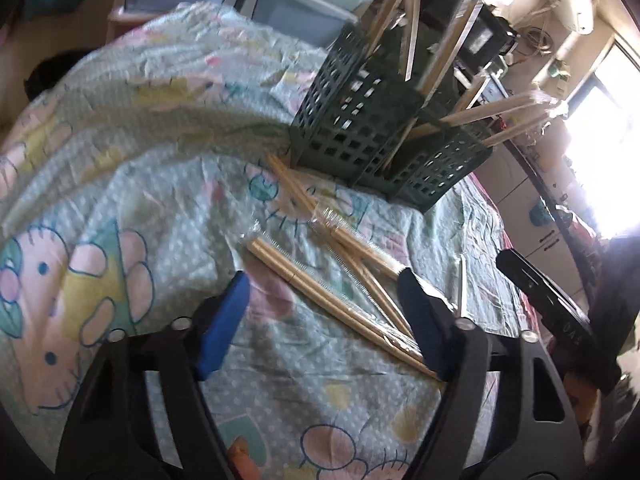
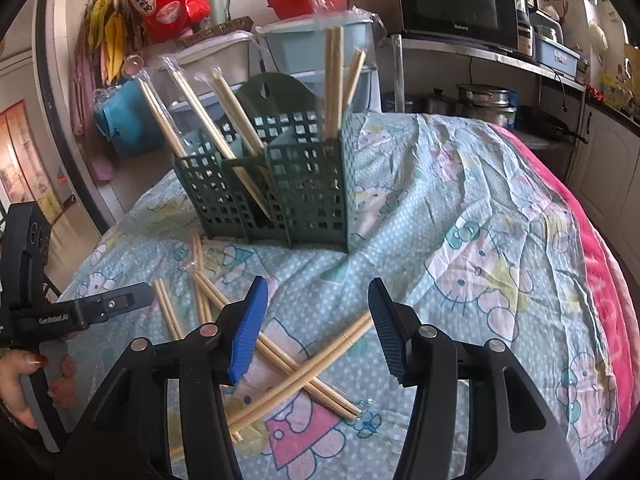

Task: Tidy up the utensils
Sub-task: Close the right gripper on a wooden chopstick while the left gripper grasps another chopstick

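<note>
A dark green slotted utensil caddy (image 1: 360, 120) (image 2: 280, 184) stands on the cartoon-print cloth, with several wrapped chopsticks leaning out of its compartments. More wrapped chopsticks (image 1: 332, 292) (image 2: 300, 364) lie loose and crossed on the cloth in front of it. My left gripper (image 1: 322, 276) hangs open just over this pile, with one pair running between its blue pads (image 1: 224, 320); no pad presses on it. My right gripper (image 2: 316, 282) is open above two crossed pairs, holding nothing. A hand holds the left gripper's body (image 2: 80, 312) at the far left of the right wrist view.
Plastic storage drawers (image 1: 304, 4) stand behind the table. A microwave (image 2: 456, 4) and pots (image 2: 484, 100) sit on shelves at the back right. A pink blanket edge (image 2: 600, 260) runs down the table's right side. The right gripper's body (image 1: 540, 300) reaches in from the right.
</note>
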`<state>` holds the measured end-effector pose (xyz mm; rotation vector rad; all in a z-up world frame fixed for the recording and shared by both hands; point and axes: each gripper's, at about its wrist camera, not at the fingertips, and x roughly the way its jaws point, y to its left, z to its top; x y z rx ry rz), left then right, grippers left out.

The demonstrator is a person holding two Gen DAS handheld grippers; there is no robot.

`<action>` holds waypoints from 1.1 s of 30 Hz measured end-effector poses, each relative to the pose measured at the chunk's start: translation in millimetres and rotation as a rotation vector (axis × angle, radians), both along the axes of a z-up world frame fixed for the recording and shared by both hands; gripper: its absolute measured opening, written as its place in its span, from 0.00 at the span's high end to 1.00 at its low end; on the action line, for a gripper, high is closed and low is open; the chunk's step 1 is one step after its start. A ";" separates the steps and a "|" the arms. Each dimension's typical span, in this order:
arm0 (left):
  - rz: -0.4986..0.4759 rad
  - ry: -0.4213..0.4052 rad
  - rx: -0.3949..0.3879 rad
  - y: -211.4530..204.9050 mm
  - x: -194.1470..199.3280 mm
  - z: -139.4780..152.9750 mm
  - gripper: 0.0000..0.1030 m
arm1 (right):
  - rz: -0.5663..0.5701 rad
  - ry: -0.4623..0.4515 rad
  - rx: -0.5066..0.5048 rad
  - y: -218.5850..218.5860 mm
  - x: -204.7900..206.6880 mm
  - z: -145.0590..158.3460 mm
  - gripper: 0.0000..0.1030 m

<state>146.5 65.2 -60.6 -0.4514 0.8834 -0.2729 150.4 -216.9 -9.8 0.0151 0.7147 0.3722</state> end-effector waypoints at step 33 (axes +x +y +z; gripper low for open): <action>0.125 0.017 -0.039 19.9 49.6 -12.9 0.59 | -0.122 0.289 0.188 -37.3 63.7 -56.2 0.77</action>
